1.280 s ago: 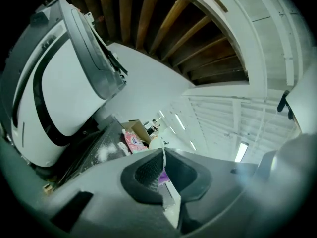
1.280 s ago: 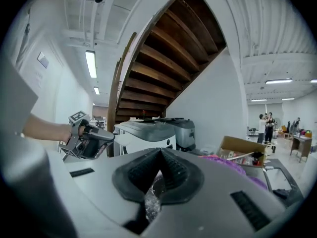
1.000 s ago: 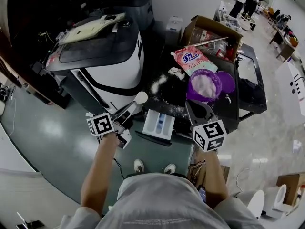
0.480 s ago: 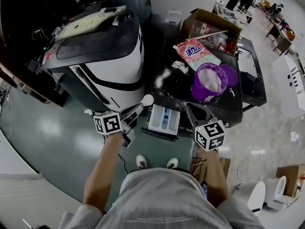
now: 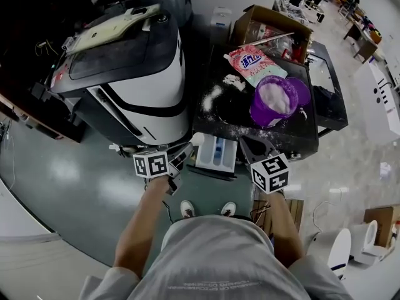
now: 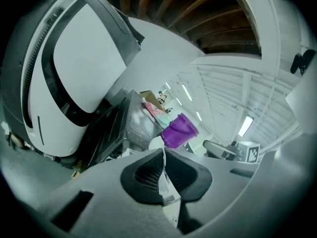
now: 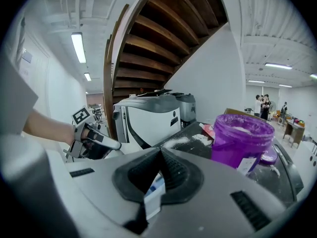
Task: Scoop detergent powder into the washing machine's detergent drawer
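Fingers [image 6: 144, 176] of the left gripper [image 5: 182, 152] pinch the scoop [image 5: 197, 139] at the detergent drawer's [image 5: 219, 158] edge; the right gripper's [image 5: 249, 146] are closed, empty (tilt early and powder misses).

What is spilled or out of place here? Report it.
White detergent powder is spilled in patches across the dark table, left of the purple tub and beside the pink detergent bag. Finer dust is scattered toward the open drawer. Nothing else stands out.
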`<action>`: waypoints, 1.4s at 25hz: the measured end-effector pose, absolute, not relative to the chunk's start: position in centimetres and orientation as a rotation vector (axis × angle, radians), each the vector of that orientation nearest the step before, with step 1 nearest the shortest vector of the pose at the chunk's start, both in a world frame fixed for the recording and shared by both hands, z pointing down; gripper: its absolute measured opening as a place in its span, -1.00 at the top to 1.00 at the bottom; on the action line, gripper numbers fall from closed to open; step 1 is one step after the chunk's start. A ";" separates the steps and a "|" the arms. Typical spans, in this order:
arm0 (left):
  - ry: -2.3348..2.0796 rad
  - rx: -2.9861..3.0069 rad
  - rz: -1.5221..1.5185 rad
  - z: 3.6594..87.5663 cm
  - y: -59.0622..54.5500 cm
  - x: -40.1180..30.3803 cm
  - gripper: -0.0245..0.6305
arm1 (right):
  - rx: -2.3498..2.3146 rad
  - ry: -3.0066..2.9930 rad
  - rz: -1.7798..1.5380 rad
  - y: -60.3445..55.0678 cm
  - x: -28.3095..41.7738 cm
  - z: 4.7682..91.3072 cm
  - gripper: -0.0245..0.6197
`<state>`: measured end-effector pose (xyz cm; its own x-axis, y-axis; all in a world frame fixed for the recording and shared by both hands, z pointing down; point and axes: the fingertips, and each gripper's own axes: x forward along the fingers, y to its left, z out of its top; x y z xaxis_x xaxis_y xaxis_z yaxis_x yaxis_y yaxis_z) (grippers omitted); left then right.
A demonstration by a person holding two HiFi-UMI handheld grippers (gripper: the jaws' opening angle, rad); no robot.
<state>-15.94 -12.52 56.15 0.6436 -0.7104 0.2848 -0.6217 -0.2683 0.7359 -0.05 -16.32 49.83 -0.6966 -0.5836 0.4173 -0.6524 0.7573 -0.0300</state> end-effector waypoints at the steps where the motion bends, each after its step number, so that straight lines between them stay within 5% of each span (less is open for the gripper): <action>1: -1.042 1.993 -0.084 56.6 -12.4 -15.7 0.88 | 0.946 -2.560 0.247 -16.2 -0.1 50.1 0.91; 8: -1.014 2.129 0.251 58.7 -12.3 -14.0 0.88 | 0.926 -2.514 0.244 -15.3 -0.1 51.8 0.91; 35: -0.908 2.251 0.624 63.3 -11.5 -11.5 0.88 | 0.954 -2.400 0.371 -13.5 1.0 55.8 0.91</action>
<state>-11.51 -11.50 63.25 0.6509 -0.4397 0.6189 -0.7354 -0.5675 0.3702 0.97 -13.51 55.79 -0.6129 -0.5540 0.5634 -0.6984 0.7133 -0.0582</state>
